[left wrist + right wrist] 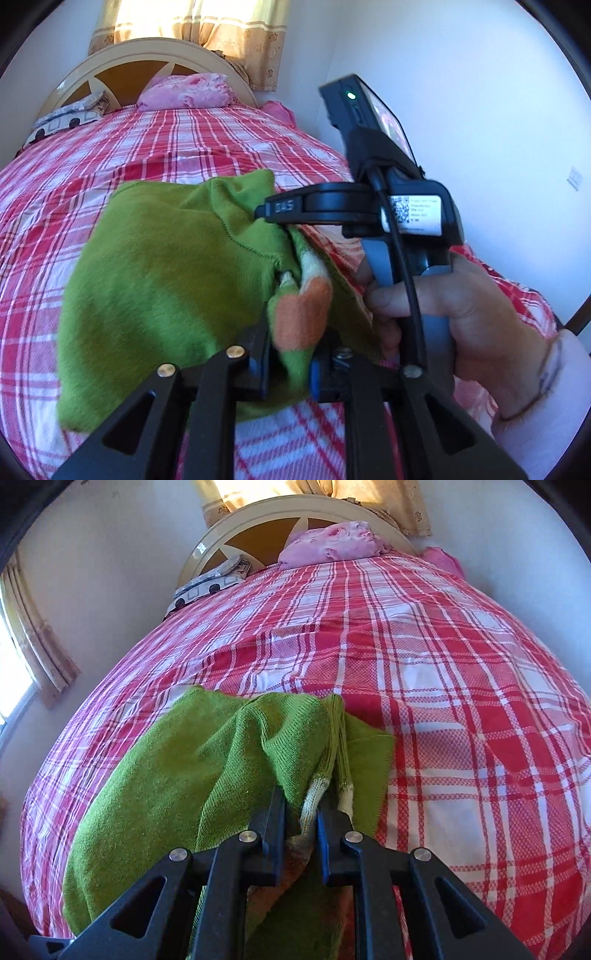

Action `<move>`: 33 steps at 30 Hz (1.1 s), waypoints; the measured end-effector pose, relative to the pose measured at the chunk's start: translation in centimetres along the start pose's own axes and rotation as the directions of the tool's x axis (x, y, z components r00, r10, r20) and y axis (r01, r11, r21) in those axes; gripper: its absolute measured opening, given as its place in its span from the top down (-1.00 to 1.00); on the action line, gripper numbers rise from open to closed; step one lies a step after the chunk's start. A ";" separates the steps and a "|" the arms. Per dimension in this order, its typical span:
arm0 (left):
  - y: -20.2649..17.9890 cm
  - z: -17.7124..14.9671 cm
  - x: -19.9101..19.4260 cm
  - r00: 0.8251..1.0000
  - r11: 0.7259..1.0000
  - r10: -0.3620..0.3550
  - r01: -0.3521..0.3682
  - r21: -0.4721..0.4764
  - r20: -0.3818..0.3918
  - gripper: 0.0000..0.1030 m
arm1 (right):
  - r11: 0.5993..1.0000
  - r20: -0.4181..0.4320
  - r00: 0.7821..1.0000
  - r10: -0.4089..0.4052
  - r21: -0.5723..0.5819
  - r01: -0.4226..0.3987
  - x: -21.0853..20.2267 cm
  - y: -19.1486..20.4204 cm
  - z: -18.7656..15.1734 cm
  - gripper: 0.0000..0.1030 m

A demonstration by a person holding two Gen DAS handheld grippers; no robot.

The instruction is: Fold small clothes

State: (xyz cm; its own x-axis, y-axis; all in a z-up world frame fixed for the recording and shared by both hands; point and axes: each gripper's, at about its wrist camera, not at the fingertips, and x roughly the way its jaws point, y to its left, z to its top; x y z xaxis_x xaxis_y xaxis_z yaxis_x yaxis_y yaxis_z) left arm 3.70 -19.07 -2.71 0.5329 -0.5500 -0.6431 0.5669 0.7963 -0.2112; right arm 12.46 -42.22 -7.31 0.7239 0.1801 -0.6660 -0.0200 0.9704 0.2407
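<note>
One small green garment [177, 775] lies bunched on the red plaid bed [461, 701], filling the lower left of both views, its long axis running from the lower edge of the frame up toward the headboard [122, 62]. Both grippers have it: the left gripper [290, 354] is clenched on a fold with an orange patch, while the right gripper [301, 823] is clamped on the pale ribbed edge at the cloth's right side. In the left view the right gripper's body, held in a person's hand [461, 314], sits just beside the garment's right edge. Any next fold, I would guess, carries these held edges up along that axis.
</note>
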 end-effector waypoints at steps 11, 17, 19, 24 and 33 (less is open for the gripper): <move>6.4 -3.0 -6.5 0.995 0.991 0.069 -0.059 -0.121 0.077 -0.06 | 0.987 0.114 0.986 0.120 0.094 -0.131 -8.9 0.6 -4.5 0.25; 9.8 -3.1 -7.1 0.987 0.967 0.149 -0.132 -0.219 0.064 -0.06 | 0.984 0.106 0.987 0.117 0.119 -0.130 -8.2 2.0 -8.2 -0.06; 10.3 -2.9 -7.3 0.982 0.962 0.173 -0.154 -0.224 0.068 -0.06 | 0.976 0.083 0.985 0.154 0.141 -0.164 -7.2 2.3 -8.7 -0.06; 11.2 -2.4 -6.9 0.979 0.956 0.195 -0.176 -0.234 0.063 -0.06 | 0.981 0.041 0.987 0.154 0.116 -0.158 -5.0 3.9 -8.4 0.03; 11.4 -0.1 -5.6 0.981 0.966 0.180 -0.163 -0.200 0.070 -0.08 | 0.999 0.076 0.997 0.024 0.025 -0.025 -7.1 3.9 -8.0 0.67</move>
State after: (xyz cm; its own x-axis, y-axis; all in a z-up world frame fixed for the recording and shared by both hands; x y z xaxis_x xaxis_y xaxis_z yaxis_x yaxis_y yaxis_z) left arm 7.17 -6.86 -1.59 0.6691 -0.4135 -0.6175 0.3352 0.9095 -0.2458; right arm 1.78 -38.44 -7.31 0.7732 0.1902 -0.6049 -0.0213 0.9612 0.2749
